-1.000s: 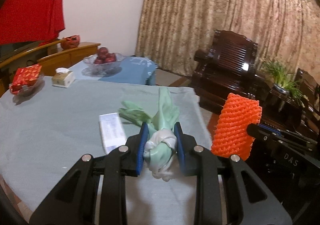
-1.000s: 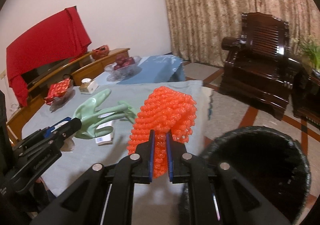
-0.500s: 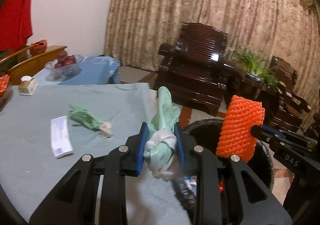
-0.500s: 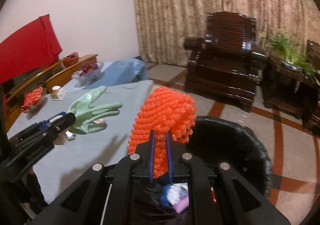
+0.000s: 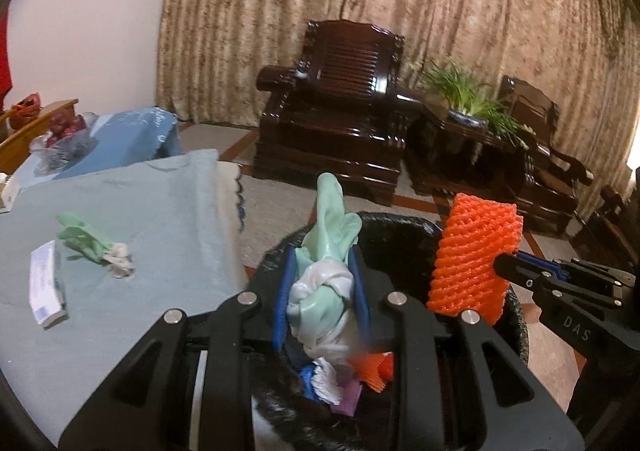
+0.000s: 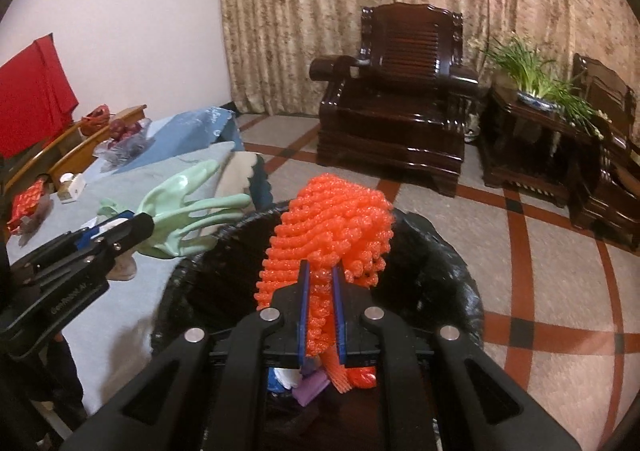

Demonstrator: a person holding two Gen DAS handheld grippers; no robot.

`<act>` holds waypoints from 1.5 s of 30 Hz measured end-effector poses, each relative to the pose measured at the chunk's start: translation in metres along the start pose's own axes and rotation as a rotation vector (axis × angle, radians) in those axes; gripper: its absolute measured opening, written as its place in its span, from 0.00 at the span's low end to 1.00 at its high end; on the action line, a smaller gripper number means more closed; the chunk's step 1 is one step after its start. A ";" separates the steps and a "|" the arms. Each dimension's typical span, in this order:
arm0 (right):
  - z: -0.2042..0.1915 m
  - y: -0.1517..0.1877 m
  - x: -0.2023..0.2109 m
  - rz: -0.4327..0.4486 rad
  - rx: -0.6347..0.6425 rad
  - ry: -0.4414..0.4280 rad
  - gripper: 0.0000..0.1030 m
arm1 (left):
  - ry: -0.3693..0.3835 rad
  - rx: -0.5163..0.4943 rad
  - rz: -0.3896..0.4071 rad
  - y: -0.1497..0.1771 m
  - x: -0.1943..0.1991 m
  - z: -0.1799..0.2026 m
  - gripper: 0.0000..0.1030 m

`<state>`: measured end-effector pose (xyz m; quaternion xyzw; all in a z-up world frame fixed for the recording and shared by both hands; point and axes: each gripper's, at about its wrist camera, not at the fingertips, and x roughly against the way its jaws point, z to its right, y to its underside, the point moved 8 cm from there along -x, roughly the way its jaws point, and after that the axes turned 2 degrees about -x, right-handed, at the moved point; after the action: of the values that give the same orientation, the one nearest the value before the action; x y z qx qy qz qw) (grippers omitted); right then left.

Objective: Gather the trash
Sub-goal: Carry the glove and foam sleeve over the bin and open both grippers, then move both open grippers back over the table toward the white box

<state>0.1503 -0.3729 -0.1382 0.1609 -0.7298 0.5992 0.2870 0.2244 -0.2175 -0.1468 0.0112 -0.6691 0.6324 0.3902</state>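
**Over the bin: two items in hand, two left on the table**

Above the bin [image 6: 440,251], you hold both loads ready to drop.

- Left gripper [image 5: 322,299]: jaws closed on a green glove [image 5: 326,251], bunched with its pale cuff between the blue pads; its fingers stick up and forward. It sits over the near-left part of the bin mouth.
- Right gripper [image 6: 320,315]: jaws clamped on an orange foam net [image 6: 332,223], held upright over the bin opening. From the left wrist view the net [image 5: 472,255] hangs over the right side of the rim.
- Bin contents: already some trash at the bottom, with scraps of orange, white, blue and purple visible [image 5: 344,379]. Exact items cannot be told.
- Bin itself: black-lined, on the floor just beside the table [image 5: 160,211] edge.

Outstanding on the table:
- second green glove [image 5: 90,247], crumpled, lying flat;
- white paper slip [image 5: 46,285], just beside that glove, near your side.

Not counted as trash, by my judgement: fruit bowl [image 5: 64,135] on the far blue cloth, well apart.

Status: partly done. You have yet to release both held items; after that, by my estimate, one more trip should clear the glove and slip.
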 end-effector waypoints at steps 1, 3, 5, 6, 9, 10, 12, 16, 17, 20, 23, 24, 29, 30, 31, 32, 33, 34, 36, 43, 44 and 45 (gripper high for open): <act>0.003 0.002 -0.001 -0.005 -0.004 0.005 0.10 | 0.006 -0.005 -0.003 0.002 -0.004 0.003 0.25; 0.010 0.006 -0.005 -0.017 -0.010 0.015 0.10 | 0.014 -0.013 -0.010 0.005 -0.011 0.009 0.25; 0.014 0.009 -0.008 -0.026 -0.014 0.021 0.10 | 0.022 -0.014 -0.018 0.008 -0.017 0.013 0.25; 0.016 0.010 -0.009 -0.031 -0.016 0.024 0.11 | 0.026 -0.015 -0.022 0.009 -0.019 0.015 0.25; 0.023 0.013 -0.013 -0.038 -0.022 0.035 0.11 | 0.034 -0.020 -0.029 0.010 -0.025 0.020 0.25; 0.023 0.015 -0.012 -0.039 -0.025 0.037 0.11 | 0.037 -0.021 -0.029 0.011 -0.026 0.021 0.25; 0.027 0.017 -0.013 -0.042 -0.034 0.041 0.13 | 0.053 -0.021 -0.037 0.012 -0.028 0.023 0.27; 0.034 0.020 -0.015 -0.057 -0.045 0.064 0.24 | 0.078 -0.009 -0.045 0.013 -0.029 0.022 0.38; 0.036 0.021 -0.015 -0.058 -0.048 0.071 0.25 | 0.079 -0.008 -0.043 0.013 -0.028 0.022 0.45; 0.042 0.024 -0.014 -0.057 -0.059 0.090 0.51 | 0.082 0.012 -0.034 0.012 -0.024 0.015 0.58; 0.042 0.022 -0.010 -0.039 -0.055 0.112 0.79 | 0.064 0.026 -0.020 0.010 -0.017 0.005 0.70; 0.042 0.020 -0.007 -0.024 -0.049 0.119 0.88 | 0.049 0.033 -0.014 0.009 -0.013 -0.002 0.75; 0.024 0.011 0.000 0.026 -0.044 0.049 0.94 | -0.035 0.074 0.021 0.005 0.011 -0.037 0.87; 0.019 0.010 0.001 0.033 -0.041 0.032 0.94 | -0.048 0.079 0.024 0.004 0.015 -0.043 0.87; 0.011 0.008 0.001 0.041 -0.035 0.013 0.94 | -0.074 0.089 0.031 0.004 0.022 -0.055 0.87; 0.004 0.006 0.002 0.048 -0.028 -0.001 0.94 | -0.090 0.096 0.036 0.004 0.027 -0.063 0.87; -0.006 0.004 0.002 0.054 -0.018 -0.019 0.94 | -0.114 0.106 0.041 0.004 0.033 -0.072 0.87; -0.012 0.002 0.001 0.056 -0.012 -0.032 0.94 | -0.143 0.117 0.047 0.005 0.040 -0.085 0.87; -0.029 -0.001 -0.001 0.061 0.005 -0.063 0.94 | -0.196 0.130 0.055 0.006 0.052 -0.106 0.87; -0.099 -0.014 -0.018 0.081 0.068 -0.169 0.94 | -0.376 0.178 0.061 0.014 0.087 -0.181 0.87; -0.108 -0.015 -0.021 0.084 0.071 -0.179 0.94 | -0.396 0.185 0.059 0.015 0.091 -0.191 0.87; -0.116 -0.016 -0.023 0.086 0.072 -0.188 0.94 | -0.416 0.191 0.054 0.016 0.093 -0.201 0.87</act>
<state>0.2040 -0.2674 -0.1259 0.1952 -0.7376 0.6192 0.1855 0.2534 0.0022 -0.1316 0.1603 -0.6723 0.6872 0.2238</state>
